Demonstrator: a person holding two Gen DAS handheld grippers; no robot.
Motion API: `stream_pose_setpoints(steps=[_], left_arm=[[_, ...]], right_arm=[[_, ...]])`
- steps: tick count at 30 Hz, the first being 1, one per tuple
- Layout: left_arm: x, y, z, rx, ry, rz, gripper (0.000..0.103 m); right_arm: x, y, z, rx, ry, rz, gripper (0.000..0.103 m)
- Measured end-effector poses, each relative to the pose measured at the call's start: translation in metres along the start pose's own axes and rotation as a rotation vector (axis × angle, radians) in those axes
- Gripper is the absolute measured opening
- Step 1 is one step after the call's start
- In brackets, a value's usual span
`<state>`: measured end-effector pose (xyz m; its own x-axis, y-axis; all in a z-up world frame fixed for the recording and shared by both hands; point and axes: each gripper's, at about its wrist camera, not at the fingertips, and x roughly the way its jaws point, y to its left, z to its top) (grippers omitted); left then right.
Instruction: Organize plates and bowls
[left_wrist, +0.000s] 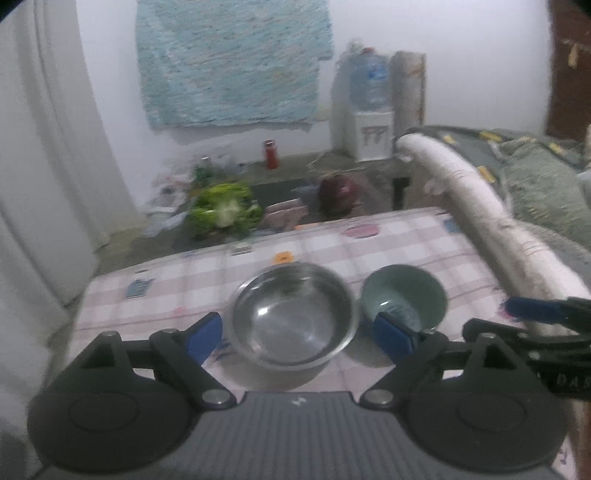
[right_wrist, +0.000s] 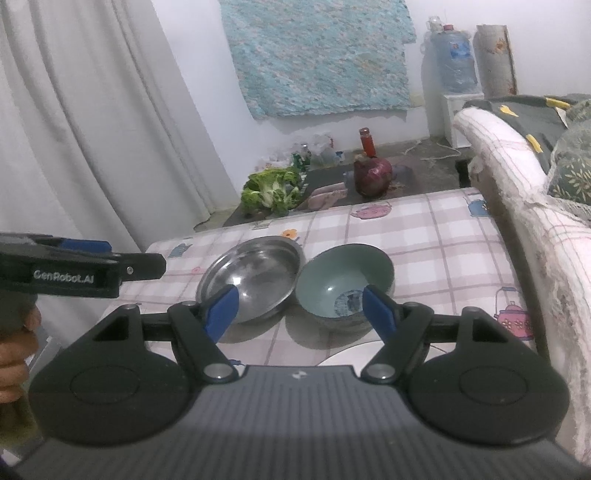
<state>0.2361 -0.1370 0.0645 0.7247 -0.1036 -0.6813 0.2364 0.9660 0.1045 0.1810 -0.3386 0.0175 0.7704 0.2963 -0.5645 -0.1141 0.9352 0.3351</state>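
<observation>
Nearest the right wrist camera, a curved pale rim, perhaps a plate (right_wrist: 354, 352), peeks out on the checked pink tablecloth (right_wrist: 436, 236), just under the right gripper (right_wrist: 301, 314). Beyond it two bowls sit side by side, rims nearly touching: a round shiny steel bowl (left_wrist: 291, 317) on the left and a smaller green ceramic bowl with a dark outside (left_wrist: 404, 299) on the right. Both look empty; the green one shows a patterned patch at its bottom.

The left gripper (left_wrist: 299, 339) tilts down toward the steel bowl with its blue-padded fingers (left_wrist: 205, 338) spread wide on either side of it, pressing on nothing. The right gripper also slopes down, its jaws well apart and empty, with the green bowl ahead. A hand (right_wrist: 14, 354) grips the left tool's handle.

Farther off, on the floor, lie leafy greens (right_wrist: 271, 190) and a red cabbage (right_wrist: 373, 175).
</observation>
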Motion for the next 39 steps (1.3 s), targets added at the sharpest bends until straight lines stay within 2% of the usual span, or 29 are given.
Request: stream_pose_setpoints(steps=[5,7,9,12,16,17,20,21,23,31,39], left_arm=[[0.042,0.002,-0.010,-0.074,0.037,-0.114,0.088],[0.065,0.003,-0.013,-0.125,0.083,-0.169,0.080],[0.087,0.000,-0.015,-0.147,0.129,-0.197,0.065],[0.113,-0.007,-0.019,-0.146,0.174,-0.210,0.054],[0.134,-0.016,-0.021,-0.144,0.202,-0.211,0.052],[0.136,-0.017,-0.020,-0.148,0.192,-0.210,0.049],[0.138,-0.021,-0.018,-0.127,0.176,-0.204,0.049],[0.138,-0.023,-0.017,-0.124,0.176,-0.203,0.049],[0.140,-0.023,-0.017,-0.124,0.191,-0.216,0.043],[0.143,-0.023,-0.015,-0.136,0.191,-0.218,0.041],[0.130,-0.017,-0.021,-0.157,0.196,-0.280,0.042]], right_arm=[[0.016,-0.025,0.006,0.043,0.015,-0.049,0.074],[0.030,-0.038,0.010,0.067,0.033,-0.068,0.074],[0.046,-0.051,0.014,0.091,0.056,-0.081,0.073],[0.075,-0.068,0.019,0.123,0.097,-0.079,0.065],[0.113,-0.081,0.024,0.131,0.147,-0.078,0.050],[0.122,-0.084,0.025,0.130,0.157,-0.078,0.049],[0.143,-0.088,0.025,0.126,0.180,-0.083,0.041],[0.148,-0.089,0.025,0.126,0.186,-0.082,0.035],[0.156,-0.091,0.024,0.129,0.195,-0.083,0.032],[0.166,-0.103,0.021,0.138,0.213,-0.086,0.013],[0.158,-0.104,0.016,0.071,0.229,-0.084,0.012]])
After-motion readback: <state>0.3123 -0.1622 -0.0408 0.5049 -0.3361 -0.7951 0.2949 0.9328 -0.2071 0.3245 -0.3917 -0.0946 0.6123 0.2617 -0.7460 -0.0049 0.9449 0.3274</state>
